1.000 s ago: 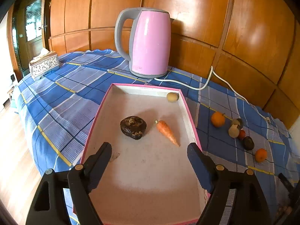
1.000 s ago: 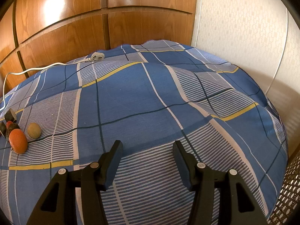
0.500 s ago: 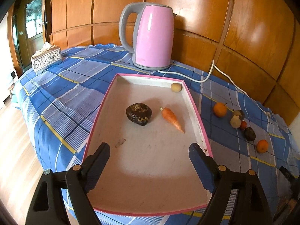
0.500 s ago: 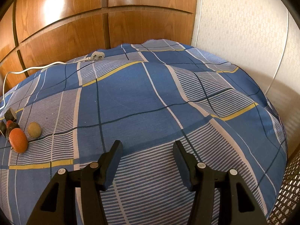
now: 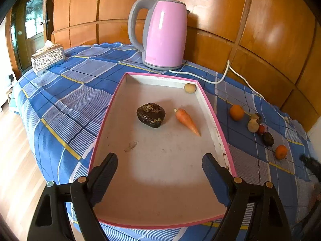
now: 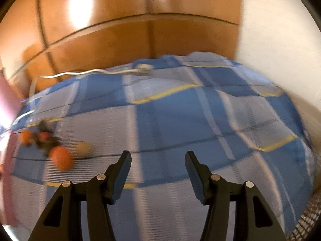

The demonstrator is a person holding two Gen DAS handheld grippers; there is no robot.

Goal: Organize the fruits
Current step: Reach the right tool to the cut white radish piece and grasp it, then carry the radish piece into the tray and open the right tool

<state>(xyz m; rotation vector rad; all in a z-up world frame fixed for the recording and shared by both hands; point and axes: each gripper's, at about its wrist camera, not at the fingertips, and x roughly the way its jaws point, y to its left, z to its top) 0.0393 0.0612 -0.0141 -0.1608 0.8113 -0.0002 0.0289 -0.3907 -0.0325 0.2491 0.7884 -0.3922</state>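
A pink-rimmed tray point(image 5: 210, 110) lies on the blue checked cloth. In it are a dark lumpy fruit point(image 5: 151, 115), a carrot point(image 5: 187, 121) and a small tan fruit point(image 5: 190, 88) in the far right corner. My left gripper point(image 5: 160, 164) hangs open over the tray's near end, nothing between its fingers. Right of the tray lie two oranges point(image 5: 236, 112) point(image 5: 281, 151) and several small fruits point(image 5: 253, 125). The right wrist view is blurred: my right gripper point(image 6: 158, 157) stands open above the cloth, with an orange point(image 6: 61, 158), a tan fruit point(image 6: 84, 148) and other fruits to its left.
A pink kettle point(image 5: 163, 34) stands behind the tray, its white cord point(image 5: 226, 76) trailing right to a plug point(image 6: 143, 67). A silver tissue box point(image 5: 48, 59) sits at the far left. Wood panelling backs the table; a white wall point(image 6: 280, 40) is at right.
The left gripper has drawn back a little, so more of the tray's near end shows. The right view has swung and risen, blurring; the fruits sit closer to its fingers.
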